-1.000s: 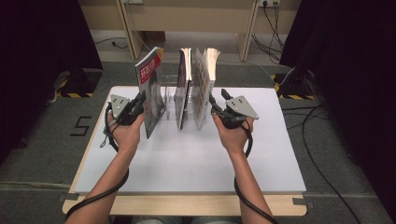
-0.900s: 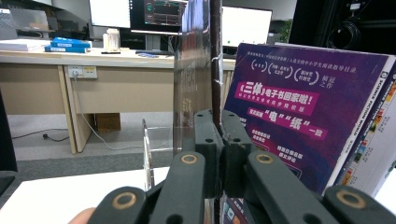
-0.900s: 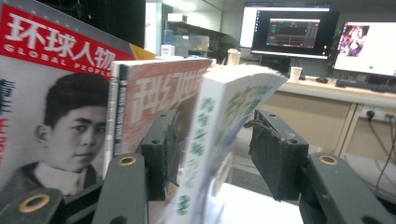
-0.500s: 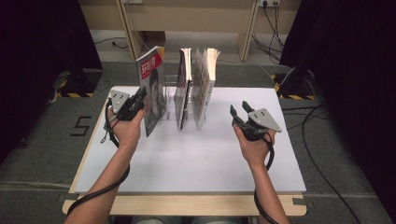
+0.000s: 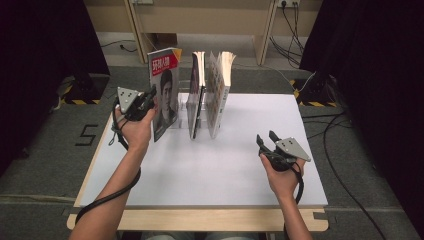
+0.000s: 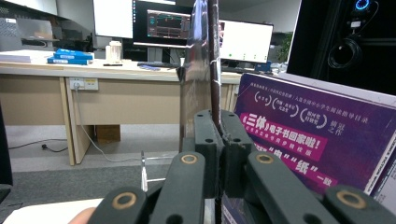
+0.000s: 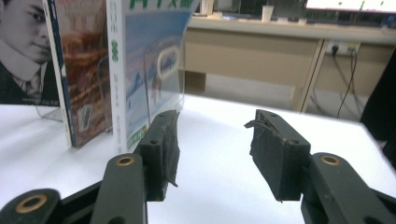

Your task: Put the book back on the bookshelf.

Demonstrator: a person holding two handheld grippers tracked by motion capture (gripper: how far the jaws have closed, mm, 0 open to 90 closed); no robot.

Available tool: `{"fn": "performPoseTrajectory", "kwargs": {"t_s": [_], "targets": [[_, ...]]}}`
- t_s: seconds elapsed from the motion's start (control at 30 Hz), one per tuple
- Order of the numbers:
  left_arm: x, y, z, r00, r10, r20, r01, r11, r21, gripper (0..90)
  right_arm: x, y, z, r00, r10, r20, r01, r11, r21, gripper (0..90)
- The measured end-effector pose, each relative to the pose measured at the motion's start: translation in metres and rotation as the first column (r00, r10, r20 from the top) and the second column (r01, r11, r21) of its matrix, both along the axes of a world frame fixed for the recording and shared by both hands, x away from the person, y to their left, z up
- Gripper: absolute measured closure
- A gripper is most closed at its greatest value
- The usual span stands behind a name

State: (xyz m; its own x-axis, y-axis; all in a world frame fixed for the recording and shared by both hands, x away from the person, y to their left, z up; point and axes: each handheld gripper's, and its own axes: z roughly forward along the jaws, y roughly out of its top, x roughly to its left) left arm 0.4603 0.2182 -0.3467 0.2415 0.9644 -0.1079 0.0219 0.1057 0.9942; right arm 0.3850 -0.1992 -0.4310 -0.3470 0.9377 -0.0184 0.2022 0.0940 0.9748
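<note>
High view: a person's two forearms come up over a white table (image 5: 210,165), each hand carrying a black two-jaw gripper. The left gripper (image 5: 150,98) is up at the far-left part of the table, clamped on the edge of a magazine (image 5: 164,95) with a red title band and a black-and-white portrait on its cover. The magazine stands upright, tilted a little, at the left end of a clear acrylic rack (image 5: 180,120). Two more magazines stand in the rack to its right: a thin dark-edged one (image 5: 196,95) just beside it and a pale one (image 5: 219,92) with fanned pages next to that.

In the left gripper view the jaws are pressed tight together on the thin edge of the magazine (image 6: 205,74), which rises straight up between the pads (image 6: 208,140). A purple back cover (image 6: 308,135) with white print lies close on the right.

The right gripper (image 5: 266,139) is low over the near-right part of the table, well apart from the rack, pointing toward it. In the right gripper view its jaws stand wide apart with only bare tabletop (image 7: 224,154) between the pads (image 7: 168,149); nothing is held. Beyond them the pale magazine (image 7: 140,65) stands upright in the clear rack (image 7: 163,74)
</note>
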Motion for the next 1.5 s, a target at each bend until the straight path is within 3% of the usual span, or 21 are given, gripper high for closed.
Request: {"fn": "performPoseTrajectory", "kwargs": {"t_s": [0.17, 0.4, 0.57, 0.87, 1.07, 1.37, 1.5], "targets": [[0.002, 0.001, -0.001, 1.0, 0.001, -0.001, -0.001, 1.0, -0.005, 87.2, -0.002, -0.005, -0.012, 0.9989, -0.012, -0.046, 0.013, 0.9996, 0.026, 49.7], [0.006, 0.0, 0.002, 1.0, -0.004, -0.001, 0.004, 1.0, 0.005, 87.3, 0.0, -0.009, -0.014, 0.9982, -0.02, -0.056, 0.022, 0.9992, 0.033, 49.7], [0.018, 0.0, 0.006, 1.0, 0.008, 0.003, -0.008, 0.9999, 0.007, 87.4, 0.0, -0.009, -0.014, 0.9984, -0.02, -0.054, 0.021, 0.9993, 0.031, 49.7], [0.039, -0.001, 0.025, 0.9982, 0.023, 0.055, -0.024, 0.9997, 0.008, 87.3, 0.002, -0.011, -0.015, 0.9981, -0.026, -0.056, 0.028, 0.9991, 0.032, 49.7], [0.044, -0.002, 0.007, 0.9977, 0.03, 0.061, -0.03, 0.9995, 0.002, 87.2, 0.001, -0.012, -0.016, 0.998, -0.027, -0.058, 0.028, 0.9992, 0.027, 49.8], [0.024, 0.003, -0.021, 0.9997, 0.025, 0.001, -0.025, 0.9997, 0.003, 86.6, 0.001, -0.009, -0.016, 0.9979, -0.017, -0.063, 0.019, 0.9994, 0.03, 49.7], [0.015, 0.002, -0.027, 0.9999, -0.005, -0.014, 0.005, 0.9999, 0.015, 85.8, 0.002, -0.008, -0.017, 0.9976, -0.014, -0.067, 0.016, 0.9993, 0.034, 49.6]]}}
